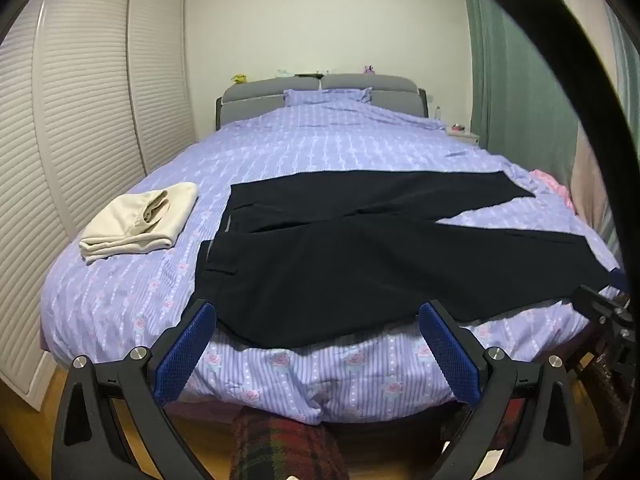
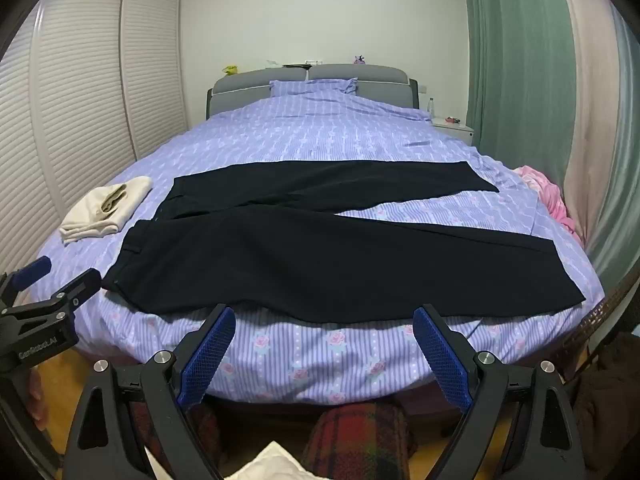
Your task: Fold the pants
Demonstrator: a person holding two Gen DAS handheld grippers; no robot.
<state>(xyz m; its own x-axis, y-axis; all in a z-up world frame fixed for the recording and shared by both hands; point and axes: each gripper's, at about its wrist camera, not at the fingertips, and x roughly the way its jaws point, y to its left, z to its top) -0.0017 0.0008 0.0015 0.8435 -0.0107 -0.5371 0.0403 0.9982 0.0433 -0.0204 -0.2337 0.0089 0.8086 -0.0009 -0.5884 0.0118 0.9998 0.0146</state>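
Your black cloth pants (image 1: 360,256) lie flat across the purple striped bed (image 1: 320,144), close to its near edge. The waist points to the bed's left side and the two legs run out to the right side, spread a little apart. They look soft and floppy, not heavy, so they will bend and sag when you lift them. Grab them by the edges: I think the waist at the left end and the leg ends at the right end are good spots.

A folded cream cloth (image 1: 140,220) sits near the bed's left edge, just beside the waist.

Your left tongs (image 1: 316,316) are spread wide with nothing in them, tipped down over the near edge. Your right tongs (image 2: 324,320) are spread wide too, empty, tipped down the same way.
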